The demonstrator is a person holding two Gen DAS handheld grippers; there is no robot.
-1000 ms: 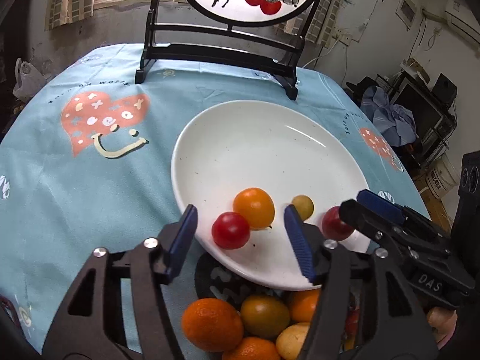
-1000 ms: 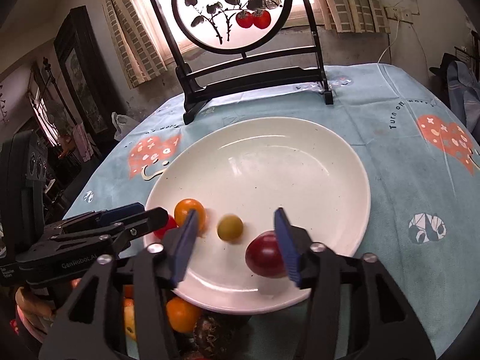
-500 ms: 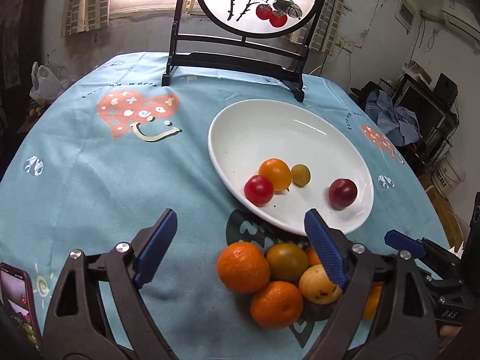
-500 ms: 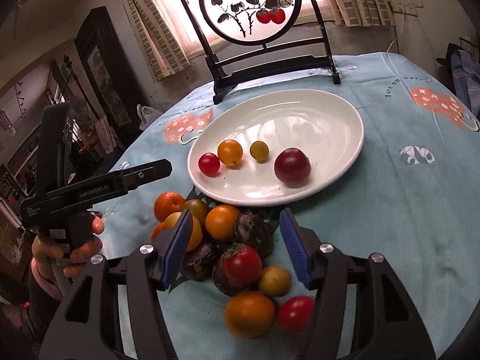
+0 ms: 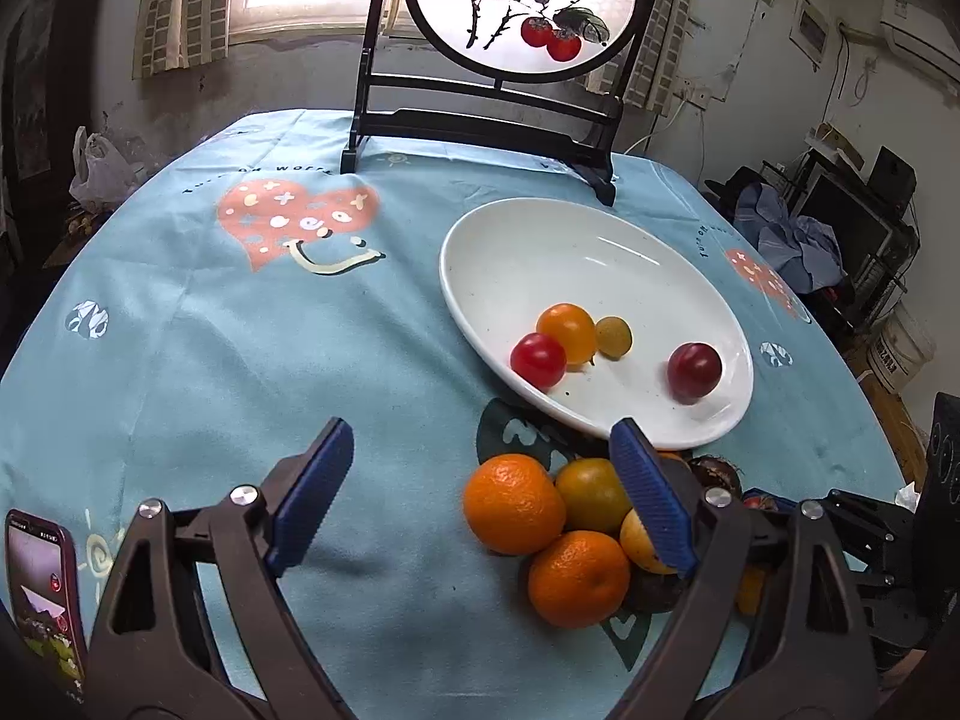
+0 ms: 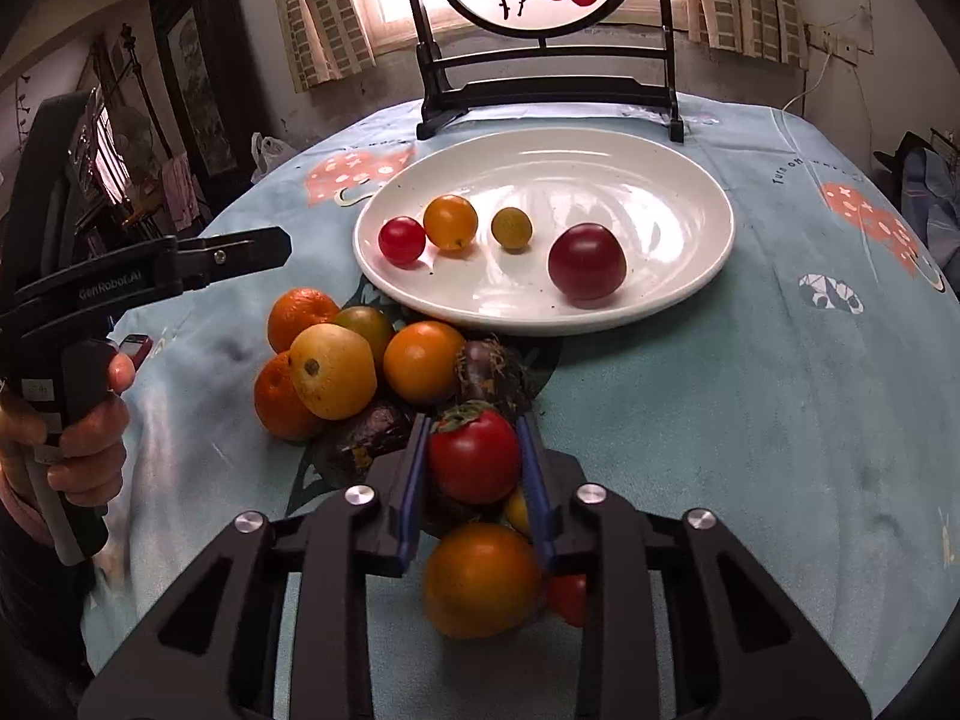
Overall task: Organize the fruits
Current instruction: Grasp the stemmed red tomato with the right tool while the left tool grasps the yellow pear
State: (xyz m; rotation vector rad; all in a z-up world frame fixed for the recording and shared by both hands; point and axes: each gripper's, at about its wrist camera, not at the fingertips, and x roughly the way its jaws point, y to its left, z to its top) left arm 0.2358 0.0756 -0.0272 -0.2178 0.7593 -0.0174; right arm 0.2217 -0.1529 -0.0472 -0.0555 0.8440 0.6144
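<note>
A white plate (image 5: 480, 276) holds a small red tomato (image 5: 538, 360), an orange tomato (image 5: 567, 333), a little yellow-green fruit (image 5: 613, 336) and a dark red tomato (image 5: 694, 370). In front of the plate lies a pile of fruit (image 6: 360, 360) with oranges, yellow fruit and dark ones. My right gripper (image 6: 474, 426) is shut on a red tomato (image 6: 474, 459) with a green calyx, at the near side of that pile. My left gripper (image 5: 480, 429) hangs open over the cloth just left of the pile, with nothing between its pads.
A black stand with a round painted panel (image 5: 480, 126) rises behind the plate. A phone (image 5: 45, 594) lies at the table's near left edge. The blue patterned cloth (image 5: 240, 360) covers the round table. A hand (image 6: 78, 420) grips the left tool's handle.
Both grippers drew back from the plate to the fruit pile. The left jaws spread wider. The right jaws closed on the red tomato in the pile.
</note>
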